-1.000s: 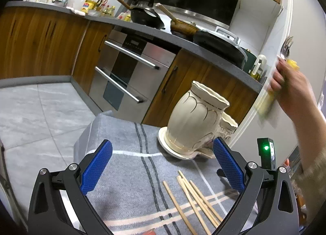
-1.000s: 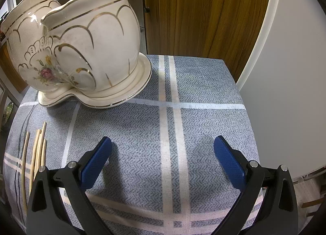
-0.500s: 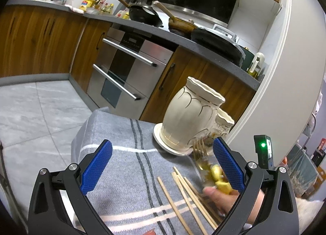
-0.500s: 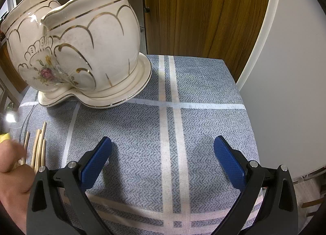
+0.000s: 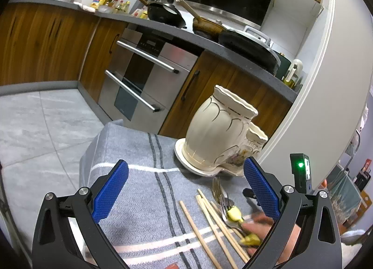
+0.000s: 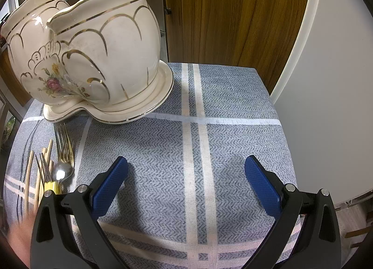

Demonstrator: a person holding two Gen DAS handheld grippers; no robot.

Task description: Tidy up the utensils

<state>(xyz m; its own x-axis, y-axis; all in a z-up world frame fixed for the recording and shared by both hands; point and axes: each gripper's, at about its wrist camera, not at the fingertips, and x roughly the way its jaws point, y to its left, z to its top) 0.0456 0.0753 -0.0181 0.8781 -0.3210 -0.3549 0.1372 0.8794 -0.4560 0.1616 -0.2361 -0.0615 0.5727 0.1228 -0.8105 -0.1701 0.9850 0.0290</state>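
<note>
Cream porcelain trimmed in gold, a twin-pot utensil holder (image 6: 93, 59) stands on its saucer base at the far side of a desk covered with a grey plaid cloth (image 6: 233, 96). Just in front of the holder lie the loose pieces: a gold fork (image 6: 63, 139), a spoon (image 6: 61, 172), a darker fork with a yellow band on its handle (image 6: 44, 168) and several wooden chopsticks (image 5: 209, 220). In the left wrist view a bare hand (image 5: 263, 229) rests blurred over the cutlery handles, seemingly setting the pile down. Both pots look empty from here, though their insides are hidden.

The left tool (image 5: 186, 192) hangs above the cloth with its blue pads spread wide and nothing between them; the chopsticks and forks lie under its right-hand side. The right tool (image 6: 186, 185) is likewise gaping and empty over bare cloth, the utensils well off to its left and the holder ahead on the left.

Sorting has apparently not begun. The next move likely calls for the hand to clear, then for one tool to drop over a single piece, pinch it across the handle, and lift it tip-up into a pot.
</note>
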